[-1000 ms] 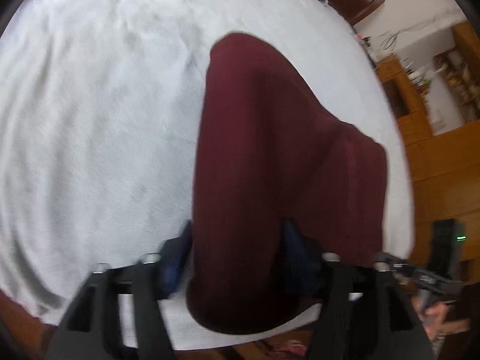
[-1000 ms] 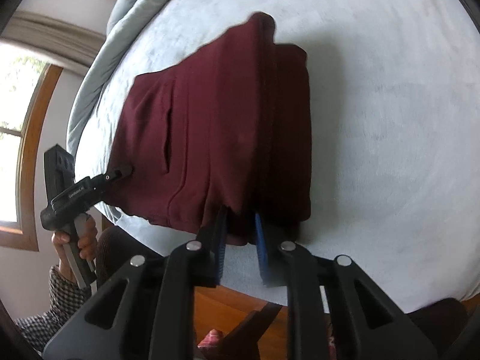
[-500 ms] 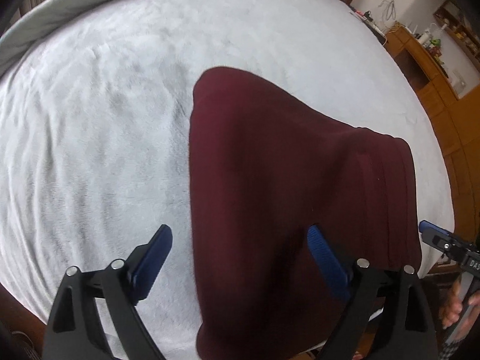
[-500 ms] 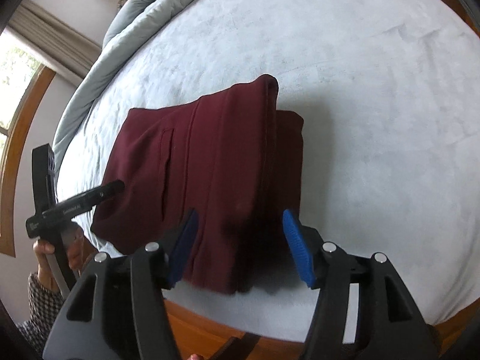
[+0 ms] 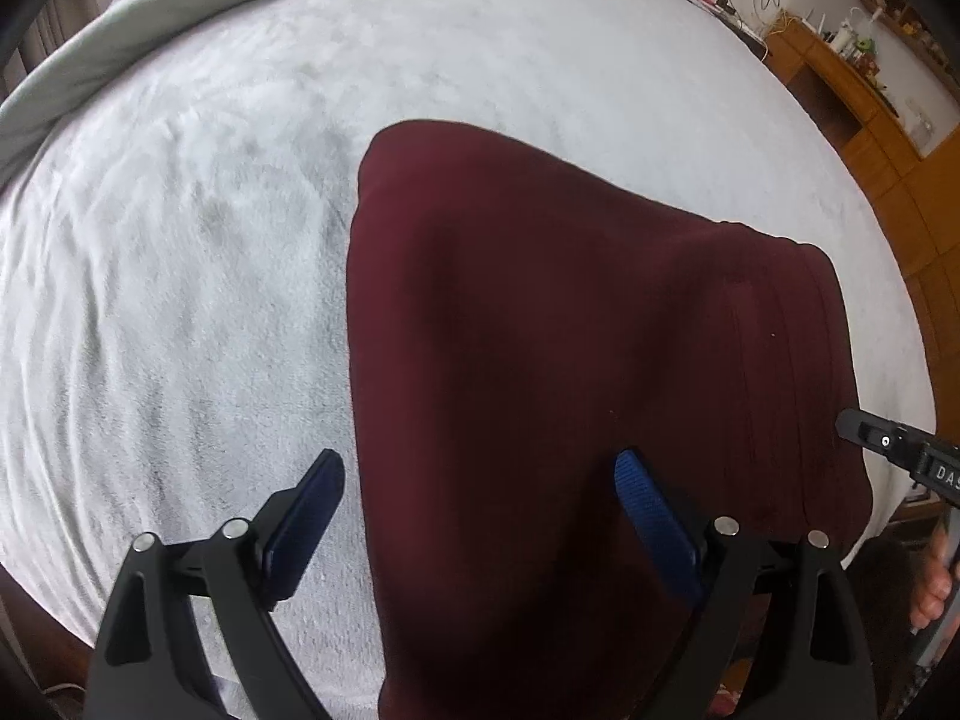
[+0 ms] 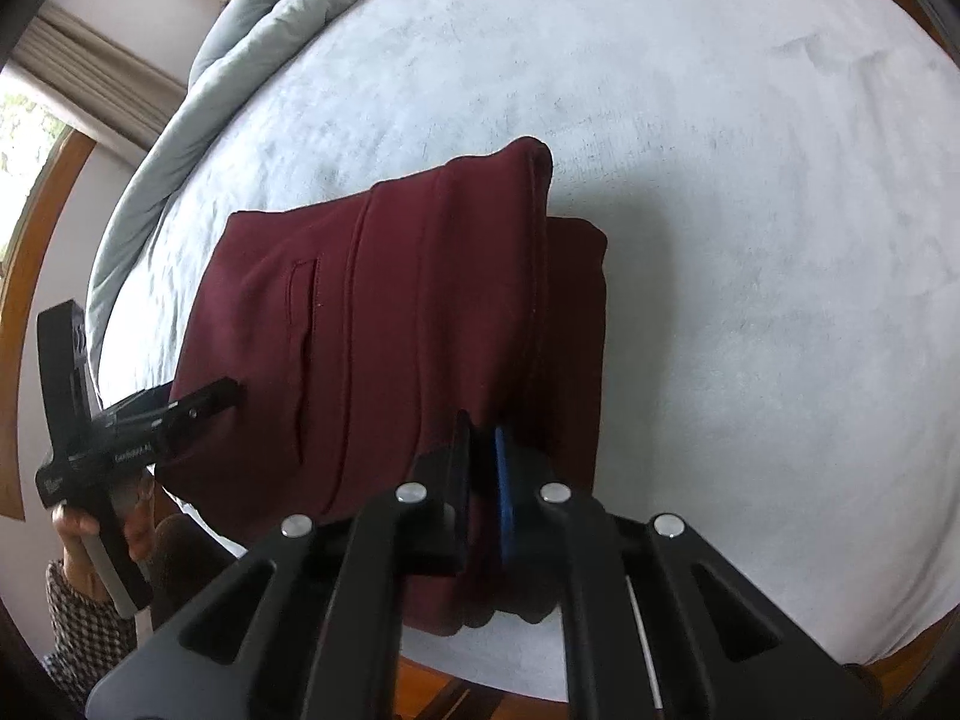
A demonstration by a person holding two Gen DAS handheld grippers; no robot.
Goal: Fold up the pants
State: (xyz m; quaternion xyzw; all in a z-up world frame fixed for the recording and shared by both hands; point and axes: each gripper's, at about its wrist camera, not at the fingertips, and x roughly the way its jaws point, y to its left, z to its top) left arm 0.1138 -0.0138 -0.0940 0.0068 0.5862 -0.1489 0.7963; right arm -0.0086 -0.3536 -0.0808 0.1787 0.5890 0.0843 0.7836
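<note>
white bedspread (image 6: 750,240) carries folded pants (image 6: 390,330), long axis seemingly front-to-back.

Right claw (image 6: 483,468) now closed, empty.

Bed (image 5: 180,300) was covered in a pale plush blanket. Folded maroon pants (image 5: 570,360) lay on it near the edge; grey duvet (image 6: 270,18) bunched at far side.

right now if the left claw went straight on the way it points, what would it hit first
Probably the folded maroon fabric pants: the open left claw straddles their near-left edge, one finger over the white fleece bed cover. Depth is unclear.
</note>
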